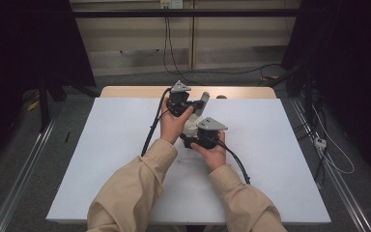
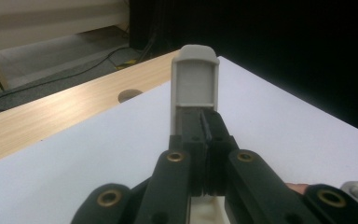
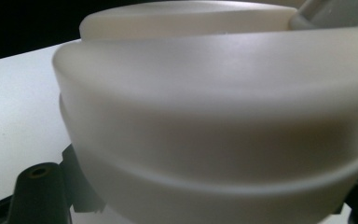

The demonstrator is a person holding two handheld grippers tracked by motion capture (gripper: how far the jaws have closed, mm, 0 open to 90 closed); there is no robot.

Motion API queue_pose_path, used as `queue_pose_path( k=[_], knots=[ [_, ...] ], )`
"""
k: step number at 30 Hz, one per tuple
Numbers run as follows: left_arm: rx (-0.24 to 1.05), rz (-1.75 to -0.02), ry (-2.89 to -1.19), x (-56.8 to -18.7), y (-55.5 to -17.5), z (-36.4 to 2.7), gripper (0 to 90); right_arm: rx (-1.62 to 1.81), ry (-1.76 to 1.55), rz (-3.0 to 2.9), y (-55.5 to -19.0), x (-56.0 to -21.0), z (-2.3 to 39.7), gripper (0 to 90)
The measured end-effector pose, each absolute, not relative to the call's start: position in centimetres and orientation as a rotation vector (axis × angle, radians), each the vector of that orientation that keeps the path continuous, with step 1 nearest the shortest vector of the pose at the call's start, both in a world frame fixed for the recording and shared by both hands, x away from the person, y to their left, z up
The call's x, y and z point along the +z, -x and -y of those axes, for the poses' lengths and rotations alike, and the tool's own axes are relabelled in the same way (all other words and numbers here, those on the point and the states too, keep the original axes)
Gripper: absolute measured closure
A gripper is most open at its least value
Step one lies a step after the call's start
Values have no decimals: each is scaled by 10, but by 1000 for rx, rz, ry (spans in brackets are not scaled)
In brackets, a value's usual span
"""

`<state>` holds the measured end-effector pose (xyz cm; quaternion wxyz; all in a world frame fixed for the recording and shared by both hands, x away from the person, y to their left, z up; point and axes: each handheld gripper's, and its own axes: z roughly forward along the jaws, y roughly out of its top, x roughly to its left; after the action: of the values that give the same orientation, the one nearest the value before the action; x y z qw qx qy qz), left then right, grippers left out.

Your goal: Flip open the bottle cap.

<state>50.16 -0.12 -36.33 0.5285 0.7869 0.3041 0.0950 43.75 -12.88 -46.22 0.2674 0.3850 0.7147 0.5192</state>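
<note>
- Left gripper (image 2: 205,128): in the left gripper view its two black jaws rise from bottom centre, pressed nearly together on the lower end of a grey plastic handle (image 2: 195,79), which stands upright past the jaw tips, with a rounded top and a recessed face.
- In the high view the left gripper (image 1: 186,104) sits just above frame centre, a grey three-cornered plate on top, held by the left hand (image 1: 174,123); the grey handle (image 1: 204,100) juts up and to its right.
- Right gripper (image 1: 198,137): just below and right of the left one in the high view, held by the right hand (image 1: 215,153).
- In the right gripper view a white rounded container (image 3: 214,116) sits close to the lens between black jaw parts at the lower corners. Jaws look spread around it; contact cannot be confirmed.
- White container (image 1: 192,126) lies between the two grippers, at mid-table.
- Beneath: white table surface (image 1: 101,159), with a wooden strip (image 1: 135,91) along its far edge and a round hole (image 2: 129,95) in the wood.
- Black cables (image 1: 150,133) trail from each gripper toward the beige sleeves (image 1: 130,193).
</note>
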Motion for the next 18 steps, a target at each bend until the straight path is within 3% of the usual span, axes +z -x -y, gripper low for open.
queue_pose_path(
  k=[18],
  knots=[
    [221, -731, -1895, -369, -505, 5, 895, 1402, -1043, -1930, -437, -462, 129, 187]
  ],
)
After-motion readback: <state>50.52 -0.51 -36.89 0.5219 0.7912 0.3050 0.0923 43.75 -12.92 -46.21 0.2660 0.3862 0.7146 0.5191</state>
